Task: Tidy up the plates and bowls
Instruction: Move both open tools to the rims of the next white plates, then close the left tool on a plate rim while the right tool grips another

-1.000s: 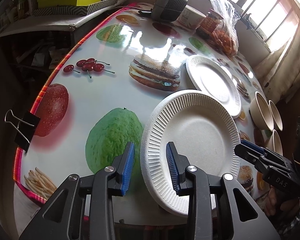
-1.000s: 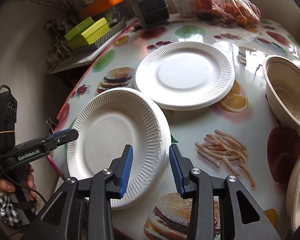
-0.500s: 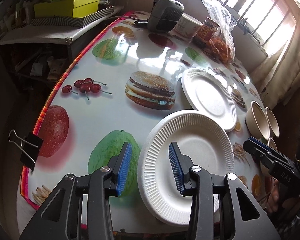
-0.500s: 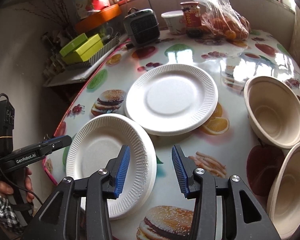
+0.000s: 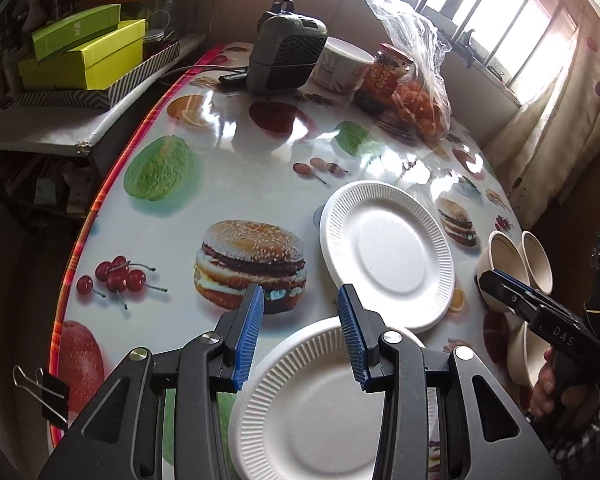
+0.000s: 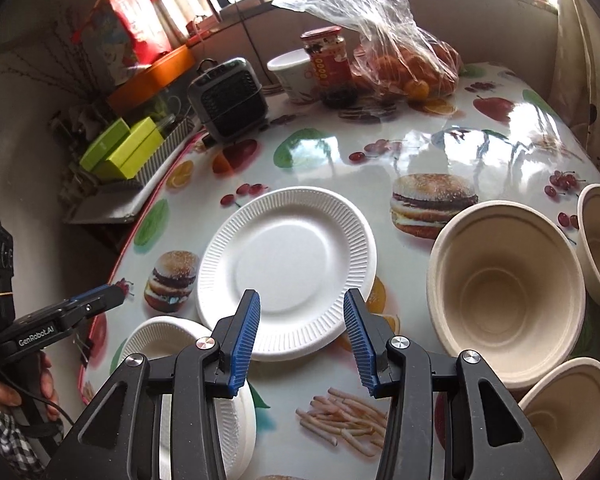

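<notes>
White ribbed-rim paper plates (image 5: 388, 256) beside smooth beige round bowls (image 6: 504, 292) on glossy tablecloth (image 5: 240, 184); both jaws apart, empty.

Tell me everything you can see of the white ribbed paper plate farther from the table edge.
The farther white paper plate is round, with a fluted rim and a smooth, empty centre. It lies flat and face up on the glossy food-print tablecloth. Its near edge seems to overlap the nearer white plate. Neither gripper touches it, and the beige bowl stands apart.
</notes>
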A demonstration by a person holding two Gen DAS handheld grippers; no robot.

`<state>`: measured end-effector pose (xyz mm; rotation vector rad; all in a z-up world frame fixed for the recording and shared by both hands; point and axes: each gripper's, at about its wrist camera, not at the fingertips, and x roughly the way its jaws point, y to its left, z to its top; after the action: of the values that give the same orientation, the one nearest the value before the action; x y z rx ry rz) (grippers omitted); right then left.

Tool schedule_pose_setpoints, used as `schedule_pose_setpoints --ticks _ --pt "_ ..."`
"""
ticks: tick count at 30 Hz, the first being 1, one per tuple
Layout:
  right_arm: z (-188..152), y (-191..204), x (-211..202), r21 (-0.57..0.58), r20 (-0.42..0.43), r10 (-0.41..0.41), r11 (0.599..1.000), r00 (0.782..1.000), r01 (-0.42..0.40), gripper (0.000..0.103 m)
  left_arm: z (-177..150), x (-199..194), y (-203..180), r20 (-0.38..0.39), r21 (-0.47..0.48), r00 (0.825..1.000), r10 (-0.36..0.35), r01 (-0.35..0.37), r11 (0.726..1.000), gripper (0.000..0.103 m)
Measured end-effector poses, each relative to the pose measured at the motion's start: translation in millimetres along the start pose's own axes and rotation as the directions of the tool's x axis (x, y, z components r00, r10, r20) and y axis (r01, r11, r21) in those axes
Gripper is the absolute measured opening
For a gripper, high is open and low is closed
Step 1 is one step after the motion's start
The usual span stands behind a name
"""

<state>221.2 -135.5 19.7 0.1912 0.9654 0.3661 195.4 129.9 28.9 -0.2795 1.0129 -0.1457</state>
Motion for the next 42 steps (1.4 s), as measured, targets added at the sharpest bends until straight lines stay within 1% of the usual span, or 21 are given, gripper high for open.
schedule_pose_setpoints --ticks 2,5,8,10,15,22,31,33,37,40,42 --pt "5 -2 7 0.005 -0.006 -0.012 1.000 1.000 0.012 0.043 7 7 -2 -0.013 -0.001 1.000 -0.016 0.016 1.000 0.040" --pt "12 -6 17 0.012 -0.017 -0.024 1.000 1.000 0.025 0.043 17 19 -5 -0.024 0.011 1.000 -0.005 0.005 1.000 0.040" --pt "17 -10 26 0.018 -0.022 -0.034 0.999 0.999 0.035 0.043 24 31 -6 -0.049 0.011 0.999 -0.019 0.020 1.000 0.040" --pt "20 -13 31 0.024 -0.027 -0.045 0.999 0.999 0.046 0.043 29 38 -9 -0.058 0.026 0.998 -0.011 0.013 1.000 0.040" --pt "25 -16 45 0.022 -0.048 -0.060 0.998 0.997 0.062 0.043 36 57 -11 -0.092 0.033 0.996 -0.007 0.010 0.999 0.040" --pt "32 -18 59 0.007 -0.069 -0.080 0.997 0.994 0.081 0.043 40 73 -8 -0.125 0.013 0.992 -0.010 0.012 1.000 0.040" --pt "37 -18 71 -0.016 -0.085 -0.100 0.995 0.991 0.099 0.042 42 83 -7 -0.149 0.010 0.989 -0.003 0.005 1.000 0.040" --pt "38 -17 72 -0.026 -0.086 -0.105 0.994 0.991 0.103 0.042 42 84 -6 -0.149 0.004 0.989 -0.011 0.012 1.000 0.040" --pt "38 -15 74 -0.042 -0.093 -0.120 0.992 0.988 0.116 0.042 41 88 -7 -0.162 0.012 0.987 0.006 -0.004 1.000 0.040" --pt "38 -14 74 -0.061 -0.092 -0.166 0.985 0.982 0.161 0.042 41 87 -8 -0.165 0.014 0.986 -0.001 0.003 1.000 0.040" --pt "36 -14 74 -0.072 -0.098 -0.176 0.983 0.980 0.169 0.042 41 88 -8 -0.167 0.018 0.986 0.005 -0.002 1.000 0.040"
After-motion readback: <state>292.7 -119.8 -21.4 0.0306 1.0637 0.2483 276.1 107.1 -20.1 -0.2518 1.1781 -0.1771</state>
